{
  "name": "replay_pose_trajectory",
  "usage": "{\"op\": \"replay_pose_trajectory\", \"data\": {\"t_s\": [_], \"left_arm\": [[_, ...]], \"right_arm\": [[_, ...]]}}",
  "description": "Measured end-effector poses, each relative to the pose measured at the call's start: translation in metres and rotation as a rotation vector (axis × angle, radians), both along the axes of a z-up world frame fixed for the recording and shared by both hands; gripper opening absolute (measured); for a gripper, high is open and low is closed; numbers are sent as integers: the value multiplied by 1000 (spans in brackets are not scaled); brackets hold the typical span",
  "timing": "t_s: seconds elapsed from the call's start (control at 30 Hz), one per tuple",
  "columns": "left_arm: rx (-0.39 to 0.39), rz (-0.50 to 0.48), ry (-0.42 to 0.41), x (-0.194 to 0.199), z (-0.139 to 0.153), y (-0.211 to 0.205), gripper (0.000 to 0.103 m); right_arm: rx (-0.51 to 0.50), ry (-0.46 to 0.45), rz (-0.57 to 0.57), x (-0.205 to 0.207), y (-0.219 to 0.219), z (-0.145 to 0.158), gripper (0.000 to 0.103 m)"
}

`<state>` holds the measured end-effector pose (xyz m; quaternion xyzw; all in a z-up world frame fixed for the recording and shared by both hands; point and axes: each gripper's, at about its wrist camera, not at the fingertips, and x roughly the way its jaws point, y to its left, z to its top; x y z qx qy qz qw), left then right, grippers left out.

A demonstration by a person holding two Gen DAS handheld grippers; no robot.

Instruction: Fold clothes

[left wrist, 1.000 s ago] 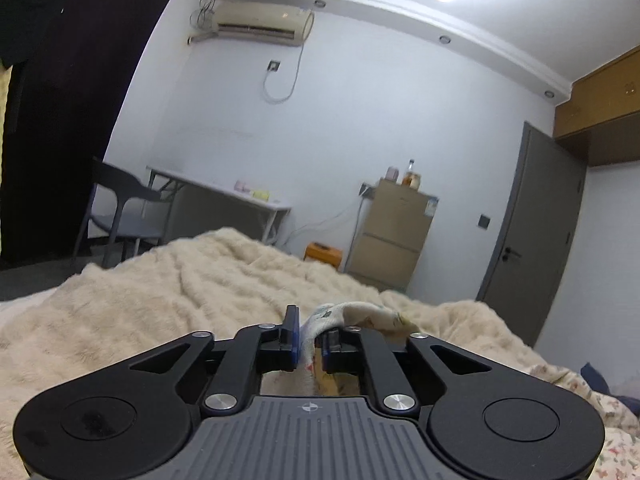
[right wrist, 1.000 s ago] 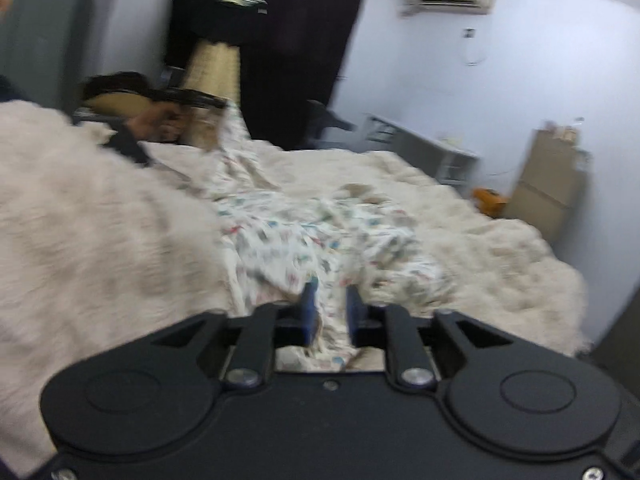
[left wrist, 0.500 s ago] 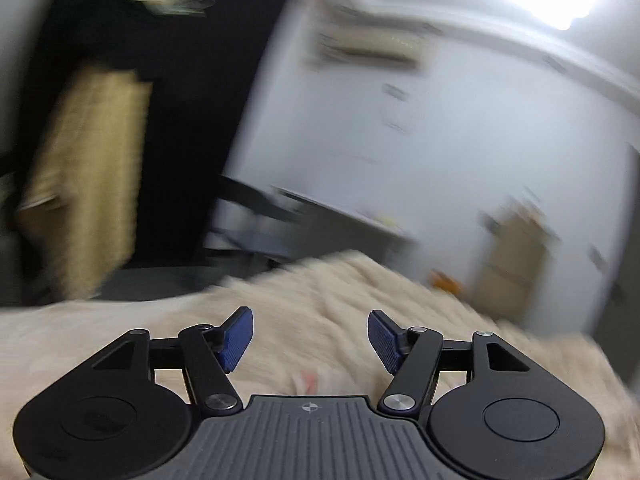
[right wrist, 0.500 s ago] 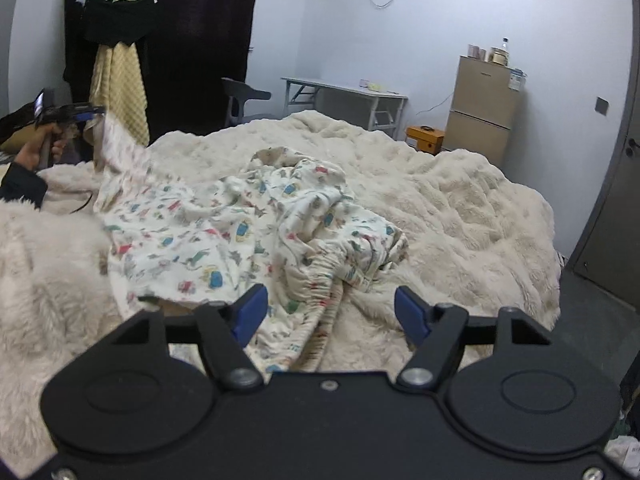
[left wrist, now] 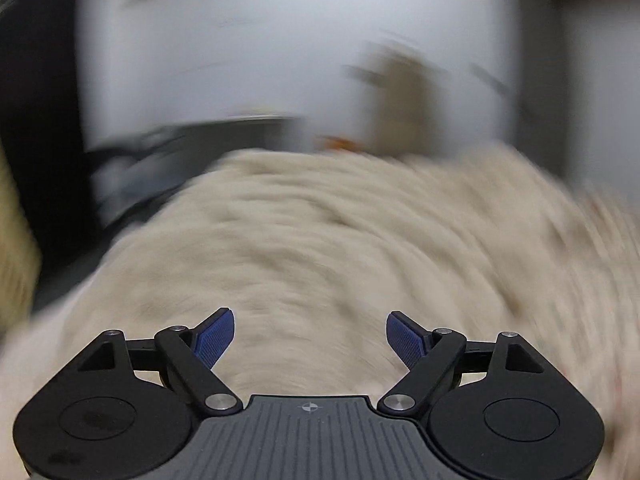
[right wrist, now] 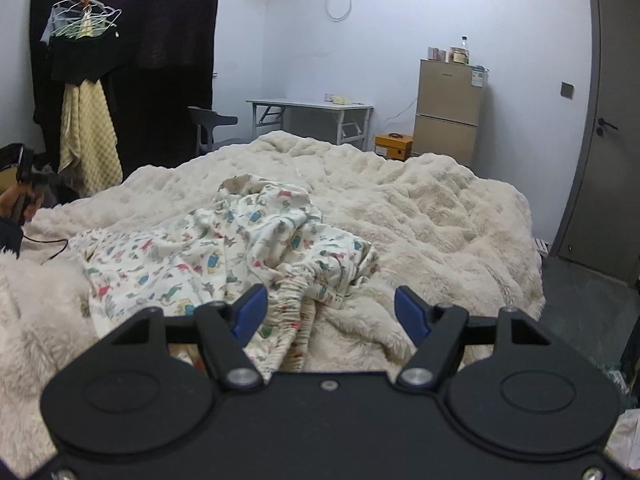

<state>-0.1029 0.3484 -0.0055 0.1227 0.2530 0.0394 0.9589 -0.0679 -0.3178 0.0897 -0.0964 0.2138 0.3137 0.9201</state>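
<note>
Left wrist view, heavily blurred: left gripper with jaws opening, nothing between, over cream fluffy blanket. Right wrist view: right gripper spread wide, empty; printed garment crumpled on the blanket, elastic hem near the left finger.

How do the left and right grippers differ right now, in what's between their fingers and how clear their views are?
The left gripper has only bare cream blanket beyond its opening jaws; the right gripper has the printed garment bunched by its left finger, untouched by the pads. The left view is motion-blurred; the right view is sharp. Both stand open and hold nothing.
</note>
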Motion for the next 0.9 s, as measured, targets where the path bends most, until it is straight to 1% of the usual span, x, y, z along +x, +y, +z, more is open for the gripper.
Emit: {"op": "replay_pose_trajectory", "data": {"t_s": [0.07, 0.1, 0.17, 0.23, 0.27, 0.3, 0.33, 0.37, 0.4, 0.43, 0.47, 0.6, 0.67, 0.73, 0.8, 0.87, 0.9], "left_arm": [[101, -183, 60, -2, -12, -29, 85], [156, -313, 120, -5, -24, -48, 85], [180, -397, 190, -5, -37, -62, 85], [169, -412, 233, 5, -44, -59, 84], [165, -404, 245, 10, -47, -57, 79], [167, -384, 245, 15, -49, -53, 70], [163, -375, 246, 17, -50, -50, 48], [159, -367, 247, 18, -50, -47, 29], [150, -360, 259, 18, -51, -42, 21], [140, -354, 271, 19, -52, -37, 9], [134, -351, 278, 16, -50, -37, 4], [109, -337, 305, 3, -41, -40, 1], [102, -323, 270, -21, -19, -32, 1], [119, -307, 234, -48, 4, -23, 0], [185, -227, 225, -80, 34, -10, 1], [230, -178, 265, -98, 50, 1, 6], [253, -150, 312, -110, 59, 10, 9]], "right_arm": [[-4, -4, 3, -1, 1, 0, 68], [-6, -6, 4, -1, 2, 0, 68], [-6, -8, 8, -2, 4, 1, 68], [-9, -8, 12, -2, 6, 0, 68], [-12, -8, 14, -2, 7, 0, 69], [-15, -7, 16, -2, 8, 0, 69], [-18, -7, 18, -2, 9, 0, 69], [-21, -6, 20, -2, 10, -1, 69], [-22, -6, 21, -2, 11, -1, 68], [-24, -5, 23, -3, 12, -1, 69], [-26, -6, 25, -3, 13, -1, 69], [-42, -14, 40, -6, 18, 0, 69], [-47, -22, 48, -7, 19, 2, 69], [-39, -28, 49, -6, 19, 4, 69], [-32, -30, 52, -5, 18, 5, 69], [-33, -35, 59, -5, 18, 6, 69], [-34, -38, 62, -5, 18, 6, 69]]}}
